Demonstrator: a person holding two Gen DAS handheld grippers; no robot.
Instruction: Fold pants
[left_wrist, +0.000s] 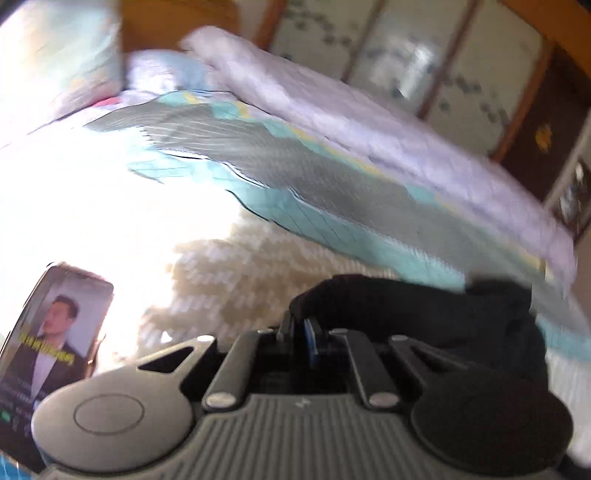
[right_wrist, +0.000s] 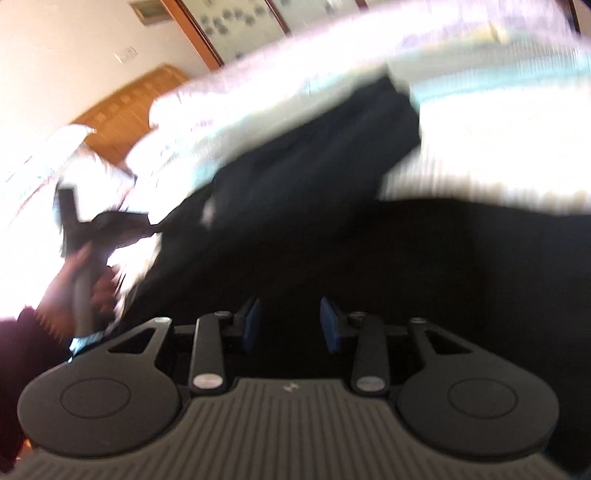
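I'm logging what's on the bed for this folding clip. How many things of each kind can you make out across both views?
Pants, black: 1
Phone, screen lit: 1
Quilt, pale lilac, bunched along the far edge: 1
Bedsheet, teal and grey check: 1
Grippers, left gripper and right gripper: 2
Total: 6

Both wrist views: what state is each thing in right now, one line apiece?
left gripper: shut on a corner of the pants.
right gripper: jaws apart over dark cloth; grip unclear.
pants: black, spread on the bed, one edge lifted.
phone: lying on the bed, screen lit.
quilt: bunched along the bed's far side.
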